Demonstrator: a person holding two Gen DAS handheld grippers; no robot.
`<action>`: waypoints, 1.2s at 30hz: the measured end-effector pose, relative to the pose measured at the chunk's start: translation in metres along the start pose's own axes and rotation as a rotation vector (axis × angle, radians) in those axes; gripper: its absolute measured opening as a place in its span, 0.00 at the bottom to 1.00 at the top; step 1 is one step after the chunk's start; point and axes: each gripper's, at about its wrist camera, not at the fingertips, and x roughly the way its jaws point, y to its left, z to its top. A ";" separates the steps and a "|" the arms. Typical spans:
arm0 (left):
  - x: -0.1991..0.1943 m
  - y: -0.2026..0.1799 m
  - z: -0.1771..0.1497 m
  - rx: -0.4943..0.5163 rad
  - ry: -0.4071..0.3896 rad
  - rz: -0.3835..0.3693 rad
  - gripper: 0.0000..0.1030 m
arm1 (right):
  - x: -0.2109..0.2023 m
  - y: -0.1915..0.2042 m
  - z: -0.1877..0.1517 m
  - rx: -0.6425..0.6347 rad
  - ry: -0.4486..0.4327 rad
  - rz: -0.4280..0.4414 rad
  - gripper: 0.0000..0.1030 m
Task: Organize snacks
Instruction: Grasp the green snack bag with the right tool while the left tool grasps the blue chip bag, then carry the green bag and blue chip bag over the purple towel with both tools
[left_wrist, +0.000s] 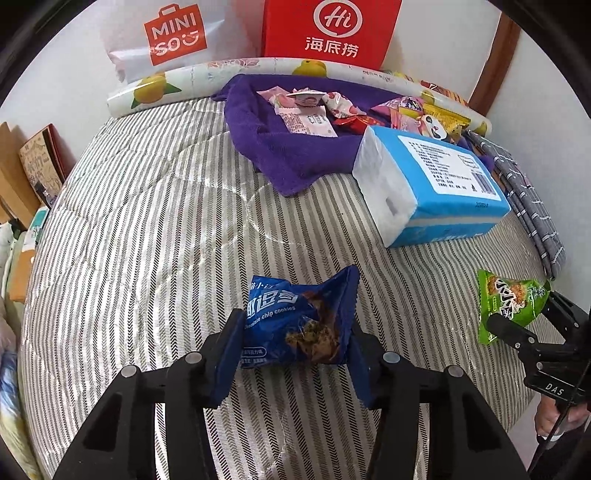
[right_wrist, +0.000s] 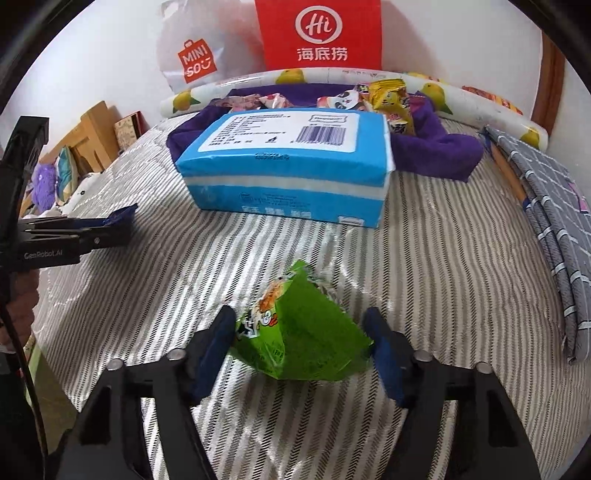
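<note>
Blue cookie packet (left_wrist: 295, 325) is pinched in the left gripper (left_wrist: 293, 354), and the green snack bag (right_wrist: 299, 332) sits between the right gripper (right_wrist: 301, 343) pads, apparently squeezed. Both crinkly wrappers could slip en route to the purple towel (left_wrist: 280, 155) pile at 12 o'clock.

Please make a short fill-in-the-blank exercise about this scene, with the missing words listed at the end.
1. The left gripper has its jaws around a ______ chocolate chip cookie packet.
2. The packet between the right gripper's jaws is ______.
3. The pile of snacks at the back lies on a ______ towel.
4. The blue tissue pack lies ______ the purple towel.

Missing words: blue; green; purple; in front of
</note>
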 end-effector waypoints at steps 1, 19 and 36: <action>-0.001 0.000 0.000 -0.001 -0.002 -0.001 0.47 | -0.001 0.000 0.000 0.001 -0.002 -0.004 0.61; -0.038 -0.024 0.017 0.015 -0.068 -0.102 0.47 | -0.059 -0.016 0.021 0.082 -0.102 -0.053 0.59; -0.062 -0.063 0.073 0.068 -0.131 -0.185 0.47 | -0.095 -0.015 0.091 0.067 -0.219 -0.035 0.59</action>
